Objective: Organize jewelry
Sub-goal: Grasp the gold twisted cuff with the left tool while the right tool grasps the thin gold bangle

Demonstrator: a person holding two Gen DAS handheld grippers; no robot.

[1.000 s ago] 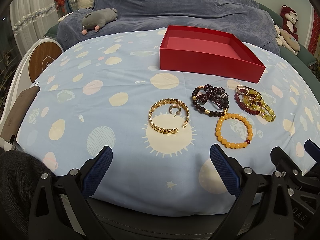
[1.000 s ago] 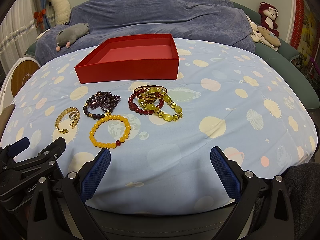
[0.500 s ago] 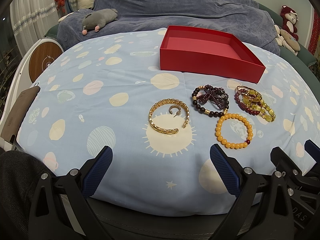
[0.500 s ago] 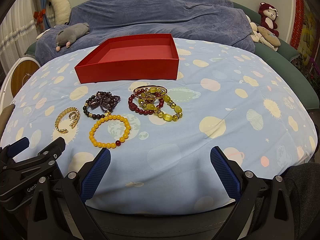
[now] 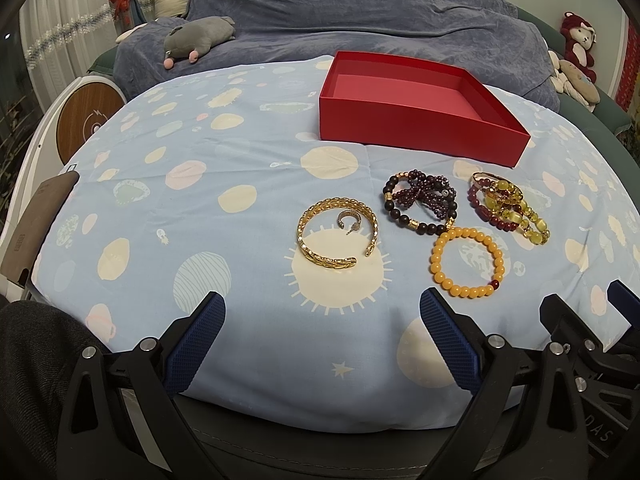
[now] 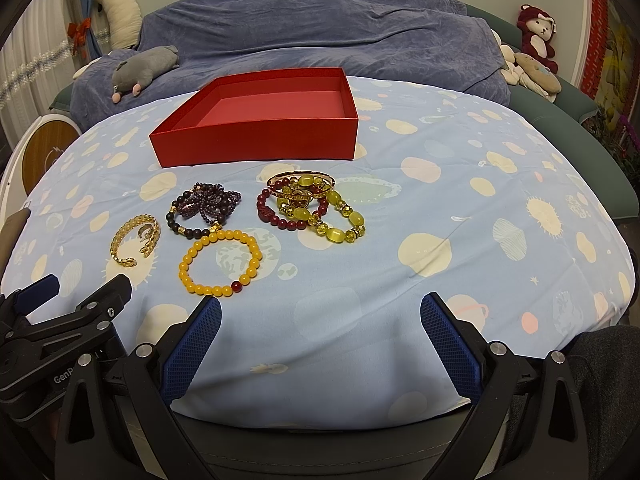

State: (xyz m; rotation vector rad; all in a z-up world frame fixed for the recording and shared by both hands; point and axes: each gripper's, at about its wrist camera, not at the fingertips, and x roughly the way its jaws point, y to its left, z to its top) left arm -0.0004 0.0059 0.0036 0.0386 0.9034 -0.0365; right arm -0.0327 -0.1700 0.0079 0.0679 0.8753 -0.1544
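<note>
Blue-padded jaws on my left gripper [image 5: 322, 336] stand wide, holding nothing, low over the near edge of the cloth [image 5: 224, 160]; my right gripper [image 6: 320, 336] is just as wide and bare. Ahead lie the gold bangle [image 5: 337, 239], orange bracelet [image 5: 467, 262], dark beads [image 5: 420, 204] and a yellow-red pile [image 5: 508, 206]. Beyond them sits the red box [image 5: 416, 120], nothing in it.

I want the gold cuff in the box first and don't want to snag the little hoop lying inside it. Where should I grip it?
Take the gold cuff on its closed left band, coming straight down with the left gripper, one finger inside the ring, one outside. It lies flat, its gap faces near-right, and the small hoop earring sits toward the far inner side, so the left arc looks clearest.
</note>
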